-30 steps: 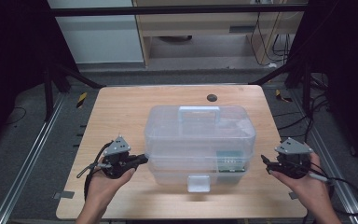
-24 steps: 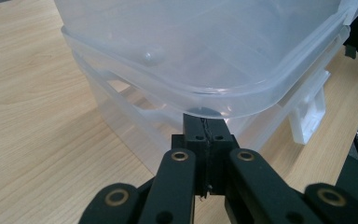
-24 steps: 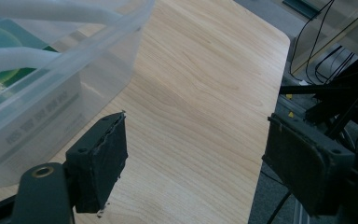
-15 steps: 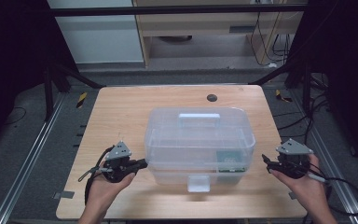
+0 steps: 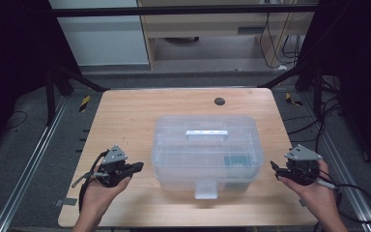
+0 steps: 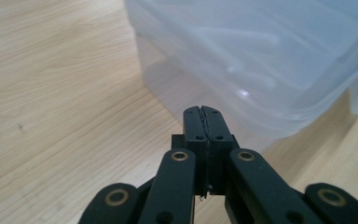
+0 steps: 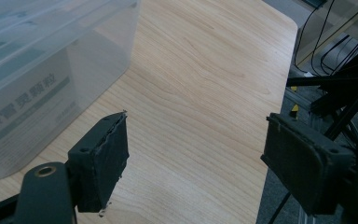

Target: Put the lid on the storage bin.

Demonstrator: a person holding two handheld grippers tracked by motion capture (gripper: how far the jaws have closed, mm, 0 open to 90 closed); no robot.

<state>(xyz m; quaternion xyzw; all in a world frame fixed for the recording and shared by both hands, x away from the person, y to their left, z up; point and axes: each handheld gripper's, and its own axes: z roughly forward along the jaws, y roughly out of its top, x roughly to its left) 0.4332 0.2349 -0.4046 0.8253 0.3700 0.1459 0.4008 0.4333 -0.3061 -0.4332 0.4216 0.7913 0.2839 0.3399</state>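
Box: I see the clear box [image 5: 206, 150] mid-tabletop [image 5: 125, 116], lid shut.
Handling: I judge it light, stiff, slippery; take the top handle [image 5: 206, 132].
Left gripper [image 5: 136, 167]: fingers closed, empty.
Right gripper [image 5: 275, 170]: fingers wide apart.

- High view is looking forward and down from above the person's side, taking in the whole wooden table [image 5: 125, 116], the clear lidded box [image 5: 205, 150] at its centre and the floor beyond
- Left gripper view is riding low over the tabletop [image 6: 51, 93], peering along the left gripper [image 6: 204, 122] at the box's [image 6: 261, 56] near corner, close up
- Right gripper view is sitting close to the table [image 7: 200, 93] too, looking past the right gripper [image 7: 196, 158] toward the far edge, box [image 7: 42, 70] at its left
- All three are sharing the box and the wood around it
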